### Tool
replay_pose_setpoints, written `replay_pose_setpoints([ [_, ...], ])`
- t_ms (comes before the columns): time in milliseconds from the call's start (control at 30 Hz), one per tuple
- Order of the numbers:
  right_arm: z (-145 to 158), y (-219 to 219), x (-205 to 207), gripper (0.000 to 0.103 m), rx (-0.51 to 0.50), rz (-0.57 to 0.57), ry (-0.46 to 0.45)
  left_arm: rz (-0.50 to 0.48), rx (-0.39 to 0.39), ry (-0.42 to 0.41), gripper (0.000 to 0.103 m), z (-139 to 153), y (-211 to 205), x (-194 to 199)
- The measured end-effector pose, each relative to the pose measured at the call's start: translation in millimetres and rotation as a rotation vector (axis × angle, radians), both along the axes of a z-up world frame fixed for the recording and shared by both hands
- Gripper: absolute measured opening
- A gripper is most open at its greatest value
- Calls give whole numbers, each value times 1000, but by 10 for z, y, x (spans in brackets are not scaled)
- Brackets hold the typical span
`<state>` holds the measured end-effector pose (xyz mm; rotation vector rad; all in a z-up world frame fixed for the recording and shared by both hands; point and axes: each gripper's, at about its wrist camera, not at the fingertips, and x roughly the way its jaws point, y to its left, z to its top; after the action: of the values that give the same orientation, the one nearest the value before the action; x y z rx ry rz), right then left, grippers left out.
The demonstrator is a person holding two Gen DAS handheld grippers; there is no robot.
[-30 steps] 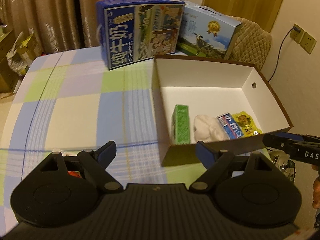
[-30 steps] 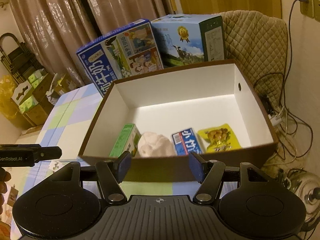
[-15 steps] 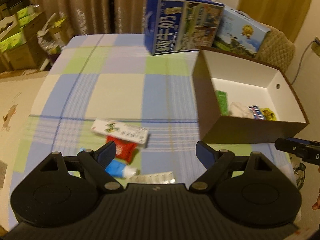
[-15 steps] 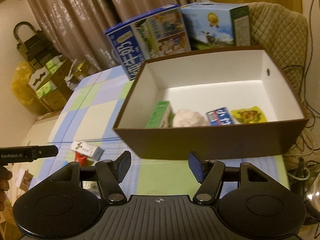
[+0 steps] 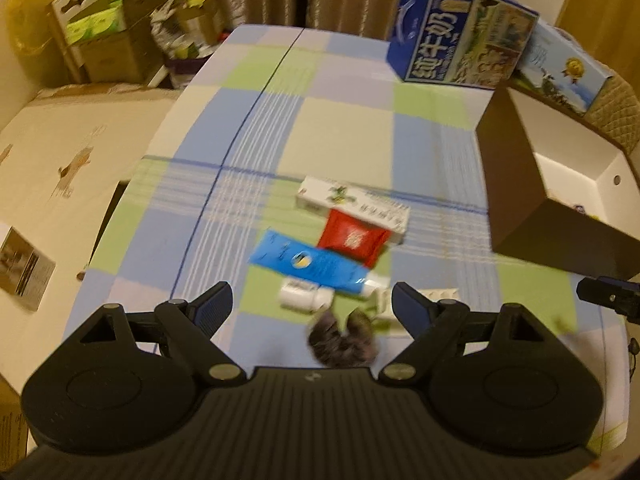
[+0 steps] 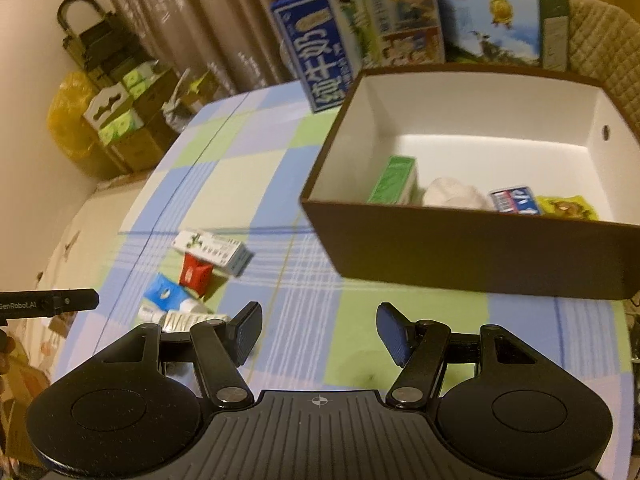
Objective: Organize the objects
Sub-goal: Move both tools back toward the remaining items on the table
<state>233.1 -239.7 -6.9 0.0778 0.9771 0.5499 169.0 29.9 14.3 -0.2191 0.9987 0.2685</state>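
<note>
At frame centre of the left wrist view, my left gripper (image 5: 310,306), jaws wide and empty, faced the blue squeeze tube (image 5: 310,263); I judged a square, mid-body approach best. My right gripper (image 6: 318,334), equally wide, faced the brown cardboard box (image 6: 472,256).

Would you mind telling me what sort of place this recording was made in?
Most likely a room in a home: a table with a checked tablecloth, long curtains behind it, and milk cartons beside a padded chair.

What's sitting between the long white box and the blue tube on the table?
A red packet lies between the long white box and the blue tube, overlapping both; the left wrist view shows it best.
</note>
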Motion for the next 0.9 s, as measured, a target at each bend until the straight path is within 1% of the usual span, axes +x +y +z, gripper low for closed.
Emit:
replay_pose_setpoints([
  [233, -100, 207, -55, 61, -23, 47, 14, -8, -33, 43, 84, -192, 65, -154],
  [367, -155, 272, -72, 61, -41, 57, 26, -36, -55, 51, 84, -290, 37, -176],
  [633, -252, 284, -98, 61, -69, 44, 52, -111, -100, 48, 84, -579, -62, -81],
  [900, -340, 174, -97, 61, -92, -5, 79, -149, -110, 74, 83, -840, -104, 94],
])
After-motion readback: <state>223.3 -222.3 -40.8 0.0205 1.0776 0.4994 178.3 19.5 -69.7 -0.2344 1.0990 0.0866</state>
